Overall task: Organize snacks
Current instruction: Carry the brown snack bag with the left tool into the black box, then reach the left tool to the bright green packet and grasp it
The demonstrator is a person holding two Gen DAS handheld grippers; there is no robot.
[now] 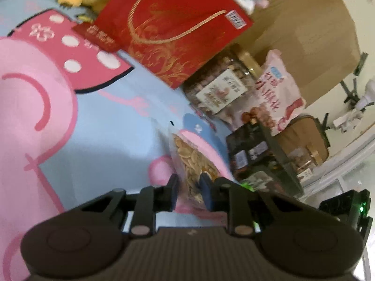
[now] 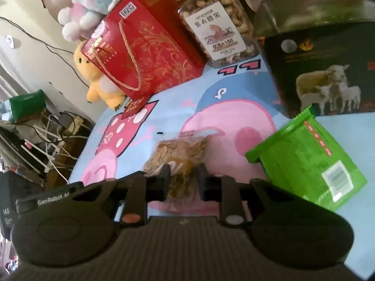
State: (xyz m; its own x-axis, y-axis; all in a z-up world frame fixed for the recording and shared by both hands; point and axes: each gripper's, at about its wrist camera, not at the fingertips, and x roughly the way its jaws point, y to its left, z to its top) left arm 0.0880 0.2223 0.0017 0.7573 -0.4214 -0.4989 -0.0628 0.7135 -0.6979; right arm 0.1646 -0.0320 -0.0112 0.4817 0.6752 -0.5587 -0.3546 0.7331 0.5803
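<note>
The surface is a bed or similar covered with a light blue cartoon sheet [image 2: 222,98], printed with big pink pig figures. Along its far side stands a row of snacks. The biggest is a red gift box [image 2: 150,53] with a gold rope handle; two plush toys sit behind it. Next to it is a dark box with sheep on the front [image 2: 323,75], and between these two a clear jar of nuts [image 2: 218,23] with a gold lid. A pink and white snack bag [image 1: 279,91] stands beside the jar. A green snack pouch [image 2: 311,161] lies flat in front of the dark box.

The smallest item is a clear bag of seeds [image 2: 180,152], in the open middle of the sheet, apart from the row. Both tools are at it. The left hand-held gripper [image 1: 189,186] is closed tight on one edge of the bag. The right hand-held gripper [image 2: 181,178] has its jaws narrow around the near end, and the pads seem to press the plastic.

I judge the step is picking up this bag to put it with the others. The next move needs a firm hold, because the thin plastic can slip, and then a lift toward the row.
</note>
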